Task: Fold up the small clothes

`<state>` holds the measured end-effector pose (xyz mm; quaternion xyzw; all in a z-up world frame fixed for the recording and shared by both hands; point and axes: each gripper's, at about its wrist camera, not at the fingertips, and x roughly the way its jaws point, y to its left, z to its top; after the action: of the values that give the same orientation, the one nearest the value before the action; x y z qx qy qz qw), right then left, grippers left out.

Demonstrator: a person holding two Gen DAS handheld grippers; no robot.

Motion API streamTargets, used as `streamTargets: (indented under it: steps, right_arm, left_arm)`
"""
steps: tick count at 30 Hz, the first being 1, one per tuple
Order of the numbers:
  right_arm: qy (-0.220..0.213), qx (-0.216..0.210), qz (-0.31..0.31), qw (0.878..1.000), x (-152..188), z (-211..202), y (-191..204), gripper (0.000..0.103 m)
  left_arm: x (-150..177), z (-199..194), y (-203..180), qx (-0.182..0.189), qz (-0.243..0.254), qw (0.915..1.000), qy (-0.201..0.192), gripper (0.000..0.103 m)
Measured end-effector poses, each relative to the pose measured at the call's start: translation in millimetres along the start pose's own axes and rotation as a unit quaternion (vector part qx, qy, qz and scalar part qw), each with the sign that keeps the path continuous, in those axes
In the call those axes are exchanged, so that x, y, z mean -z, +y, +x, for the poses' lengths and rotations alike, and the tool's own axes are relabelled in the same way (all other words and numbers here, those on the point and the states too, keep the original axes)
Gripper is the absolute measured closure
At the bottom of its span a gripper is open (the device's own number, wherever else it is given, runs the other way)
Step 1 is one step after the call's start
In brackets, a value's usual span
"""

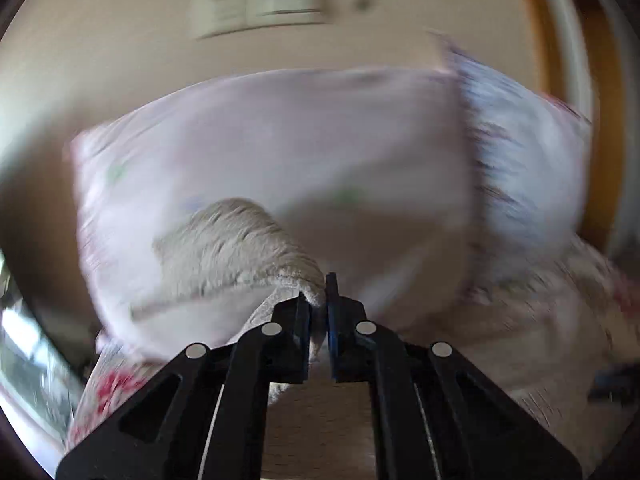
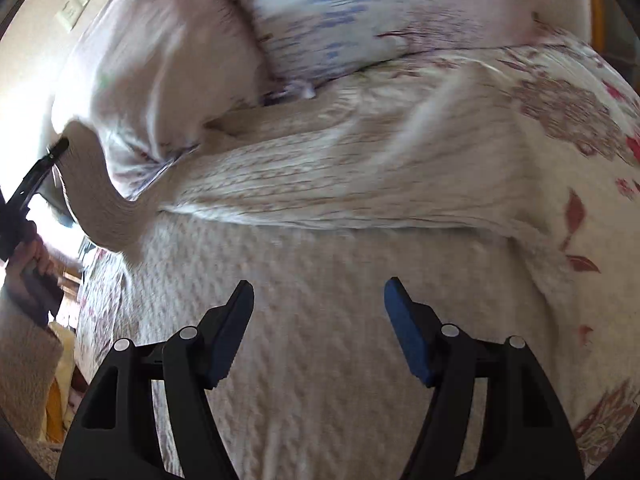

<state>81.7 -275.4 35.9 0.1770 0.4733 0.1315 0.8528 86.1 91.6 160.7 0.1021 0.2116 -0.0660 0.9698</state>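
Your left gripper (image 1: 318, 312) is clamped on a beige knit garment (image 1: 236, 248). In the left wrist view the two black fingers stand almost together at 6 o'clock, with a narrow fold of the knit pinched between their blue pads (image 1: 332, 320). The tool points up and forward, toward the pillows and the wall behind them.

In the right wrist view the same left gripper (image 2: 56, 148) appears at 9 o'clock, raised above the bed. Your left hand (image 2: 30, 256) wraps its handle below, and a fuzzy beige sleeve covers the wrist.

Your right gripper (image 2: 318, 296) is spread wide and holds nothing. Its fingers stand well apart at 6 o'clock, angled down over the white textured bedspread (image 2: 320, 360). Whether the tips touch the bedspread cannot be told.

The garment is a ribbed, cream-beige knit. One end hangs in a curved band from the left gripper at 9 o'clock. The rest (image 2: 340, 168) lies stretched across the middle of the bed toward 3 o'clock, creased and uneven, its far edge just beside the pillows.

A pale pink pillow (image 1: 260, 140) sits at 12 o'clock in the left view. A second pillow with a blue print (image 1: 528, 152) leans against it at 2 o'clock. Both views are motion-blurred, so fine knit detail is unclear.
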Motion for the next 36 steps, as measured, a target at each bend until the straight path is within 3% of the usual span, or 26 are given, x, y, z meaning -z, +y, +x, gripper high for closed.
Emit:
streamTargets:
  steps: [2, 4, 6, 8, 10, 11, 13, 16, 18, 21, 24, 27, 29, 31, 33, 34, 36]
  right_arm:
    - [-0.002, 0.012, 0.02, 1.0, 1.7, -5.5, -18.4, 0.034]
    - [-0.004, 0.023, 0.035, 0.999, 1.1, -14.0, -32.2, 0.034]
    - [-0.022, 0.031, 0.05, 0.998, 1.4, -32.1, -48.6, 0.034]
    - [-0.039, 0.038, 0.057, 0.997, 3.6, -49.9, -62.4, 0.034]
    - [-0.043, 0.042, 0.071, 0.996, 9.2, -66.6, -80.3, 0.034]
    - [-0.039, 0.038, 0.08, 0.995, 12.9, -71.1, -88.3, 0.034]
    - [-0.022, 0.019, 0.104, 0.994, 23.1, -79.1, -108.1, 0.034]
    - [0.025, -0.012, 0.144, 0.989, 47.0, -86.0, -137.0, 0.035]
    - [0.053, -0.039, 0.172, 0.983, 62.2, -84.9, -147.2, 0.041]
    - [0.081, -0.112, 0.215, 0.967, 79.9, -83.4, -155.3, 0.054]
    - [0.124, -0.165, 0.223, 0.953, 96.4, -75.0, -151.5, 0.062]
    - [0.168, -0.203, 0.219, 0.94, 109.0, -65.6, -140.4, 0.066]
    - [0.189, -0.211, 0.201, 0.938, 111.1, -60.7, -132.4, 0.08]
    - [0.191, -0.22, 0.182, 0.939, 104.3, -56.9, -123.3, 0.094]
    - [0.164, -0.234, 0.165, 0.944, 85.8, -57.9, -114.5, 0.095]
    - [0.14, -0.244, 0.157, 0.947, 68.0, -58.7, -110.3, 0.095]
    - [0.097, -0.257, 0.144, 0.951, 33.5, -59.4, -105.4, 0.095]
  left_arm:
    - [10.7, 11.0, -87.8, 0.081, 0.105, 0.9907, 0.03, 0.073]
    - [44.8, 22.2, -162.4, 0.132, 0.199, 0.9674, 0.084, 0.07]
    - [75.3, 24.3, -181.1, 0.149, 0.222, 0.9564, 0.117, 0.07]
    - [92.5, 17.0, -160.3, 0.146, 0.172, 0.9631, 0.146, 0.06]
    - [100.7, 7.3, -127.2, 0.113, 0.103, 0.9736, 0.17, 0.047]
    - [107.5, 0.0, -105.5, 0.095, 0.066, 0.9767, 0.181, 0.045]
    - [125.8, -13.3, -56.1, 0.059, -0.015, 0.9755, 0.211, 0.043]
    - [160.5, -38.2, -2.1, 0.025, -0.123, 0.9575, 0.26, 0.041]
    - [183.4, -50.6, 16.4, 0.019, -0.177, 0.9394, 0.293, 0.041]
    - [200.1, -78.2, 28.3, 0.057, -0.235, 0.9265, 0.288, 0.043]
    - [207.3, -93.1, 31.9, 0.108, -0.275, 0.9104, 0.29, 0.053]
    - [215.6, -95.2, 25.6, 0.151, -0.313, 0.8854, 0.309, 0.07]
    - [217.9, -95.8, 17.9, 0.163, -0.325, 0.8747, 0.321, 0.079]
    - [217.9, -94.4, 6.6, 0.196, -0.339, 0.8539, 0.343, 0.094]
    - [210.7, -89.5, 5.6, 0.226, -0.351, 0.8405, 0.346, 0.095]
    - [201.4, -84.9, 8.2, 0.246, -0.354, 0.8366, 0.338, 0.095]
    - [169.0, -64.4, 20.7, 0.271, -0.344, 0.8502, 0.292, 0.095]
